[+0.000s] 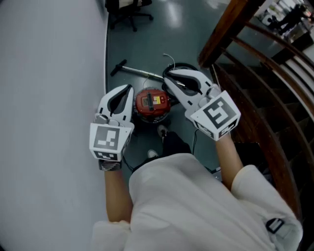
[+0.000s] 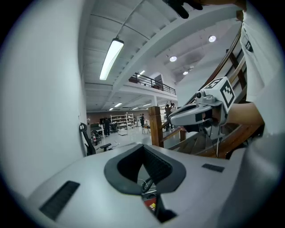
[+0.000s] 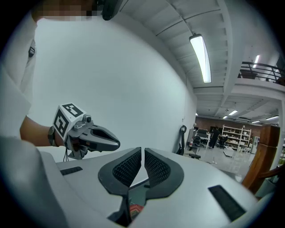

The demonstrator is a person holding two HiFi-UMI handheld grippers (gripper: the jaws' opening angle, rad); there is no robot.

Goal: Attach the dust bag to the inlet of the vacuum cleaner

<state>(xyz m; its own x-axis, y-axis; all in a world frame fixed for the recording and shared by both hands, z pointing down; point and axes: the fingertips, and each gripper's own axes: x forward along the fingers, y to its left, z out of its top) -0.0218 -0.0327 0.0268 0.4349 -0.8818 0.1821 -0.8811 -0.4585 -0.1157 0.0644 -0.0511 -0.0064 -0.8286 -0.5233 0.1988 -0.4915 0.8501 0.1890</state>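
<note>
A red canister vacuum cleaner [image 1: 152, 104] stands on the dark floor far below me, with its metal wand [image 1: 140, 72] and black hose lying behind it. No dust bag shows in any view. My left gripper [image 1: 130, 87] is held up in the air over the vacuum's left side, pads together, nothing between them. My right gripper [image 1: 166, 78] hangs over the vacuum's right side, its ribbed pads [image 3: 153, 167] almost touching and empty. In the left gripper view, the left gripper [image 2: 143, 146] points level into the hall, and a sliver of red vacuum [image 2: 151, 205] shows below.
A white wall [image 1: 49, 73] runs along the left. A wooden stair rail [image 1: 255, 63] and steps fill the right. An office chair [image 1: 128, 14] stands farther off on the floor. The person's shoes [image 1: 162, 131] are just behind the vacuum.
</note>
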